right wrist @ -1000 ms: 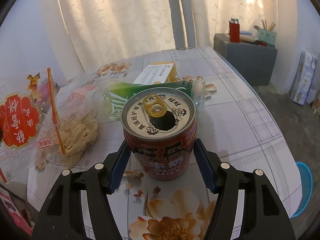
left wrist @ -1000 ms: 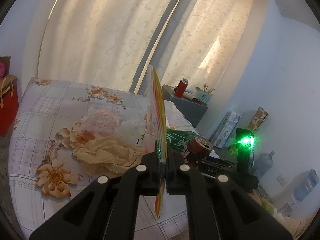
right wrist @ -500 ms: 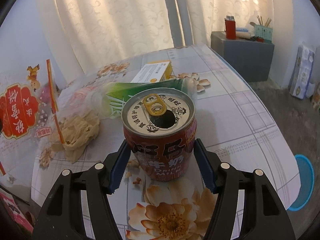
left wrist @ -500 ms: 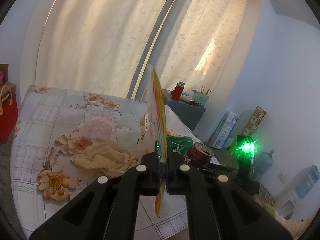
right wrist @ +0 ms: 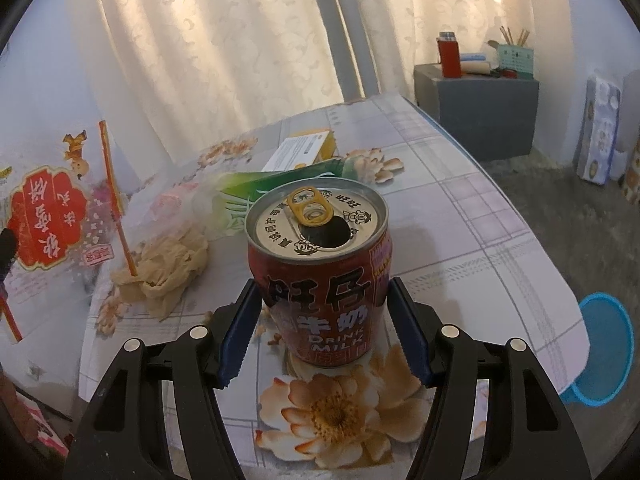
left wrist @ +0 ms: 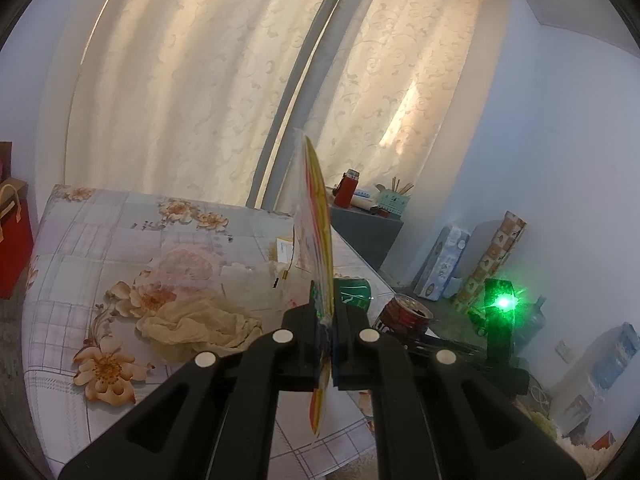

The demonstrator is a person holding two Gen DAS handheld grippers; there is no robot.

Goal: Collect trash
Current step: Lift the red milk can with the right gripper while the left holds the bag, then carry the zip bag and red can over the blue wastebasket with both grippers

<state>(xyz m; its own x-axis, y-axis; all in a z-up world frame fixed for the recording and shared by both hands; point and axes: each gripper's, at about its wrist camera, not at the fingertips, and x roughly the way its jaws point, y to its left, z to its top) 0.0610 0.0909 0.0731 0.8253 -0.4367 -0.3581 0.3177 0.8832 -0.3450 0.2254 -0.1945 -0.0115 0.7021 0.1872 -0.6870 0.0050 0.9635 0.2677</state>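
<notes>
My left tool [left wrist: 327, 322] pinched the snack wrapper [left wrist: 316, 240] upright; my right tool [right wrist: 320, 332] clamped the milk can [right wrist: 320, 264] above the surface [right wrist: 472, 248].

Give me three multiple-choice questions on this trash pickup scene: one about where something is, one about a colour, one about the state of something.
1. Where does the blue bin stand?
A. on the table
B. on the floor beside the table
C. on the grey cabinet

2. What colour is the pull tab on the milk drink can?
A. gold
B. blue
C. green

3. What is the state of the left tongs?
A. wide open
B. shut on the snack wrapper
C. shut on a bottle

Answers:
1 B: the bin shows below the table's edge, on the floor.
2 A: the tab on the lid is gold.
3 B: the tongs pinch the thin wrapper edge-on.
</notes>
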